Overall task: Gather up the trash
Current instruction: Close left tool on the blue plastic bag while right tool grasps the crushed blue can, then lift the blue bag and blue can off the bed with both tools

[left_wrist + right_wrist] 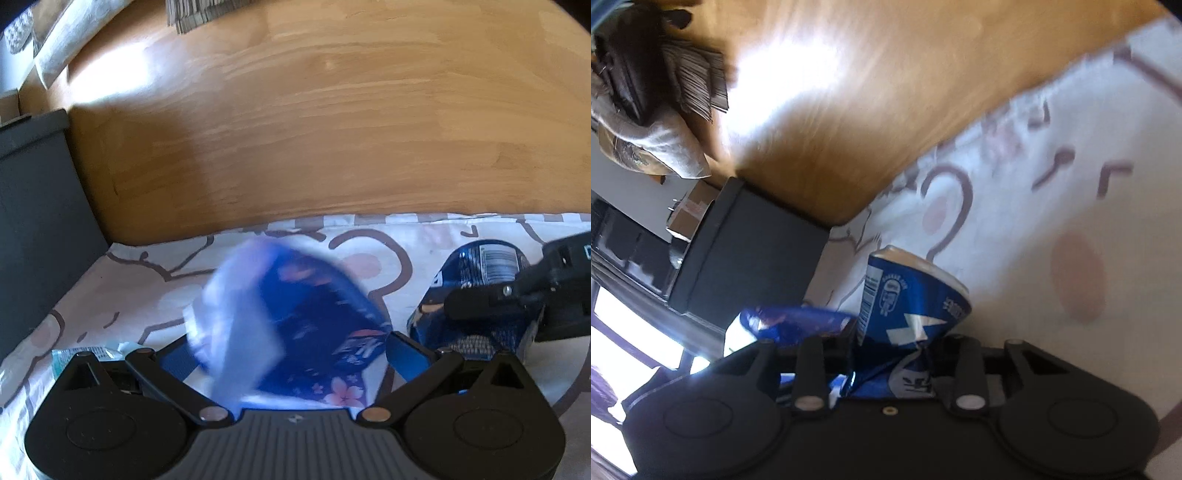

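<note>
I find the left tongs (291,354) spread wide, with a blue flower-printed wrapper (295,325) lying between their blue pads (406,352); the motion blur prevents me from judging whether the pads touch it. Just left of these tongs, partly behind the housing, lies a small teal wrapper (92,352).

The right tongs (890,354) are drawn narrow and clamp a crushed blue can (908,302) at its creased waist, its top end pointing away from the tongs. In the right wrist view the blue wrapper shows just left of the can.

Everything rests on a white patterned sheet (147,288). Ahead of both tongs runs a wooden board (314,129). To the left of the tongs, beside the sheet's edge, stands a dark bin (750,251).

Judgement: the pick-up step is in hand. The can is secured; the blue wrapper is not yet confirmed as gripped. The next move calls for closing the left tongs squarely on the wrapper, then carrying both items leftward to the bin, which I take to be the receptacle.

Count: one can, one blue wrapper, one teal wrapper, one bin.
</note>
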`<action>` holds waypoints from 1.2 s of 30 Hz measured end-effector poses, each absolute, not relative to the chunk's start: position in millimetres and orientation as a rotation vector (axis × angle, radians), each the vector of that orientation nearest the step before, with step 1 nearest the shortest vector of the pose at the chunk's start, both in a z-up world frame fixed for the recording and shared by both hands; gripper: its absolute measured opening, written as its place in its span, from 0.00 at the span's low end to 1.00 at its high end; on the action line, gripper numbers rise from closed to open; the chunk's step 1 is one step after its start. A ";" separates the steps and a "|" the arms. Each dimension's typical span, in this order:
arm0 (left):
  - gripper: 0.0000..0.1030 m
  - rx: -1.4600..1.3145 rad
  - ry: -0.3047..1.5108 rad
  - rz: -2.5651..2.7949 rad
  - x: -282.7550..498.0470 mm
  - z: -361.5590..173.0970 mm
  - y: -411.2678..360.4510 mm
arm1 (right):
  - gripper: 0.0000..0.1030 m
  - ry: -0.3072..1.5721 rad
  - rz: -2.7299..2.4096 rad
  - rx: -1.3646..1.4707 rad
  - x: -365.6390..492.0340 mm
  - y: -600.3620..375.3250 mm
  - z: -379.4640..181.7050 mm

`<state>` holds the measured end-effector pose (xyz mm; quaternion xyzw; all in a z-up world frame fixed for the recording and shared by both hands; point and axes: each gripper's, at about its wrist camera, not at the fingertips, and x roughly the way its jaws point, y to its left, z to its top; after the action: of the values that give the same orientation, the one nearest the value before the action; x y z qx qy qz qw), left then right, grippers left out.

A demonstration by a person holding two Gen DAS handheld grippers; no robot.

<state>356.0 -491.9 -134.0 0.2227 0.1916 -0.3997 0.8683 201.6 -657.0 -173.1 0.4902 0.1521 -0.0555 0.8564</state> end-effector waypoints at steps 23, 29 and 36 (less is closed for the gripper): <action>0.29 0.133 0.617 -0.882 362.9 -122.3 -457.8 | 0.33 0.314 -0.148 1.013 197.1 -660.0 -171.1; 0.19 0.168 0.652 -0.893 359.8 -127.0 -462.5 | 0.33 0.315 -0.151 1.005 197.3 -659.4 -170.8; 0.09 0.133 0.633 -0.865 360.9 -123.3 -459.6 | 0.33 0.316 -0.155 0.992 198.0 -658.0 -170.0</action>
<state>360.9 -459.6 -123.3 0.0633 0.3015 -0.4117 0.8577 198.1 -658.0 -170.0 0.4734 0.1509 -0.0737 0.8647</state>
